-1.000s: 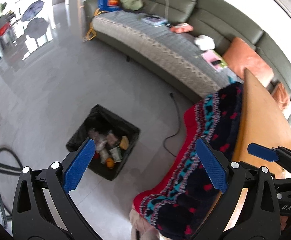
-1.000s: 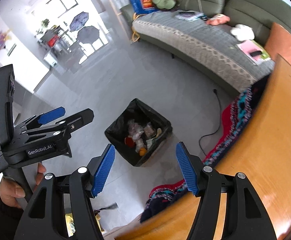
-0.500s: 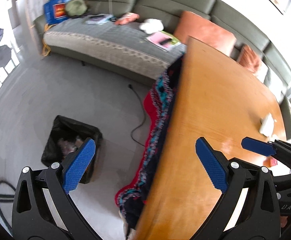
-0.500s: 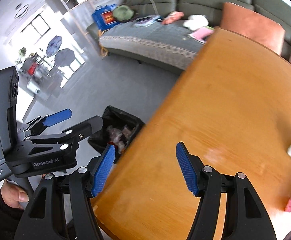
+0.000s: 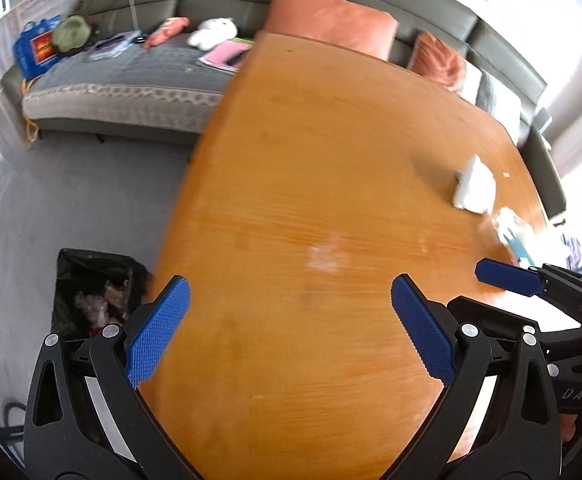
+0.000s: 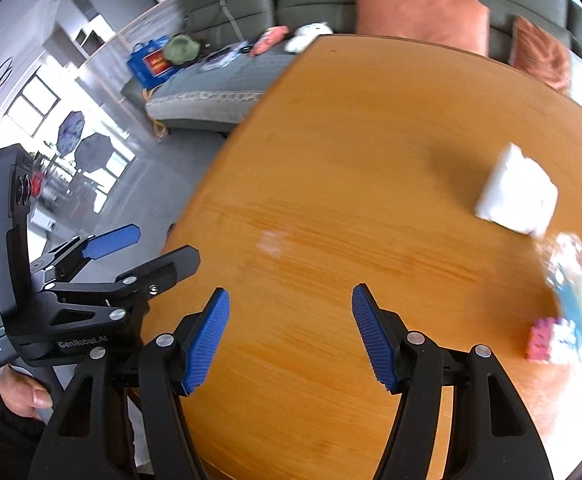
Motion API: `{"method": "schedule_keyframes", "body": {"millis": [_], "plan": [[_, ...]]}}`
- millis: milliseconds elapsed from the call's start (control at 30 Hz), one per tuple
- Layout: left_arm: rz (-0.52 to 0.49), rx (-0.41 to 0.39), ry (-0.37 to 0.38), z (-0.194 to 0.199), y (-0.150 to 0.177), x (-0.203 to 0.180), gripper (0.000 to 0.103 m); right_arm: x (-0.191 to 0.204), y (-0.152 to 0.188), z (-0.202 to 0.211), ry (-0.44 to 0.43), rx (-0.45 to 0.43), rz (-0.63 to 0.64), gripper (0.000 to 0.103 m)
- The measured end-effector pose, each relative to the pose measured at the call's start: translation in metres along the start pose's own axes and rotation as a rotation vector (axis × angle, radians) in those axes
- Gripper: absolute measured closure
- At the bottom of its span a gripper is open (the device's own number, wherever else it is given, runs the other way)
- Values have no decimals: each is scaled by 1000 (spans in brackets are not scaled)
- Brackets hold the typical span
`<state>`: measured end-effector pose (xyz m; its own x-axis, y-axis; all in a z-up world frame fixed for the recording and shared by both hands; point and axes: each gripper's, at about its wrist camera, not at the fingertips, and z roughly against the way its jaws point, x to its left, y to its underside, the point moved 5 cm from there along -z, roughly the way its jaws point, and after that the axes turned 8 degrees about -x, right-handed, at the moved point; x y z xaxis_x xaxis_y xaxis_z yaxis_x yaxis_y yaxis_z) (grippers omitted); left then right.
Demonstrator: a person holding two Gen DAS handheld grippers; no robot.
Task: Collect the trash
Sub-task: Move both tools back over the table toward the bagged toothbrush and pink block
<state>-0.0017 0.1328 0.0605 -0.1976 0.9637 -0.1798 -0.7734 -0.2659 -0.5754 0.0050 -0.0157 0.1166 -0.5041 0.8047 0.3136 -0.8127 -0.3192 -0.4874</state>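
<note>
A: Start close in; what are the two tools doing?

B: Both hang over the wooden desk (image 5: 311,200) with nothing in them; the left gripper (image 5: 291,328) has its jaws spread wide and bare, and the right gripper (image 6: 289,336) stands released too, parted over plain wood; a hand (image 6: 23,394) in a dark sleeve grips the left handle at the lower left of the right wrist view.

A: And the trash?

B: Further out, toward the right side of the desk; a white crumpled tissue (image 6: 517,190) lies well beyond the right jaws; nearer the edge there is a small pink packet (image 6: 547,338) touching or just beside a pale blue-and-white wrapper (image 6: 579,280); that wrapper is smeared by blur, so I cannot say what it is. The black-lined bin (image 5: 91,292) sits on the floor by the desk's left edge, already holding scraps.

A: Behind all that?

B: A grey-green sofa (image 5: 131,80) with orange cushions (image 5: 331,24), strewn with odds and ends.

A: What could go wrong?

B: The wrapper and the packet sit so close that one closing might catch only a corner and drop it on the carry; the tissue is soft, so a shallow pinch could tear or slip; and the bin is well apart from the litter, on the far side of the desk, so a loose hold has a long way to fail.
</note>
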Motion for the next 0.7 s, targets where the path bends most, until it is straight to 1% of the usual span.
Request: {"method": "schedule_keyframes", "body": {"millis": [233,367,700], "plan": [[-78,28,48,-18,1,-65,6,-72,13,30,72,-31,-76,38],[-124,55,69,-29,2,-96,6,-115,15,45,121,-48,-120,38],[-221,104,100,-49,2,-151,6,-211,16,73,250,-59,-175,38]]}}
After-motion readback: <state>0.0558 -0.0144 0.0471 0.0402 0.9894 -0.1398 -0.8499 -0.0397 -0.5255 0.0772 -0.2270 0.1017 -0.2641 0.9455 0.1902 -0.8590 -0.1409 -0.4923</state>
